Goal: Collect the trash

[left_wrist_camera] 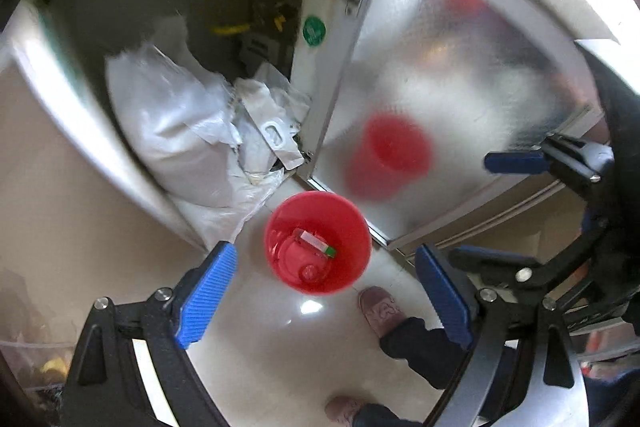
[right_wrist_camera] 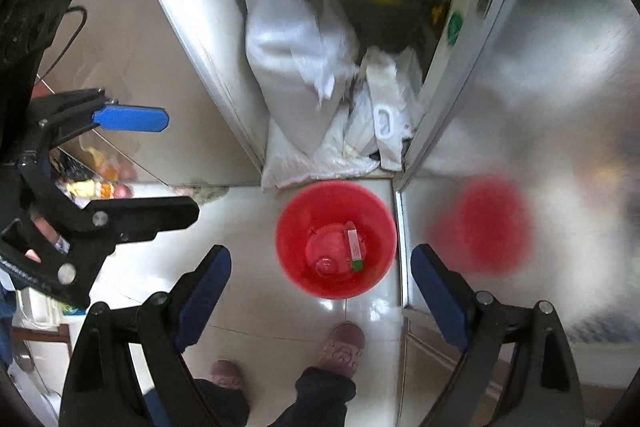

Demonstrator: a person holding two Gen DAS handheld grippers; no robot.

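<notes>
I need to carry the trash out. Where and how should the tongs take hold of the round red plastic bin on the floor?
Probably best by the rim of the round red plastic bin, coming straight down from above: it stands upright with its mouth open, so one finger can go inside the wall and one outside. The near side is free; white plastic bags crowd the far side.

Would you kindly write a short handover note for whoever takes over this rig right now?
Left gripper: jaws wide, empty.
Right gripper: jaws wide, empty.
Red bin stands on the floor before the open cabinet; inside lie a small white tube and a clear plastic piece.
Done: those two binned.
Left: white bags in the cabinet, if they count as trash.
</notes>
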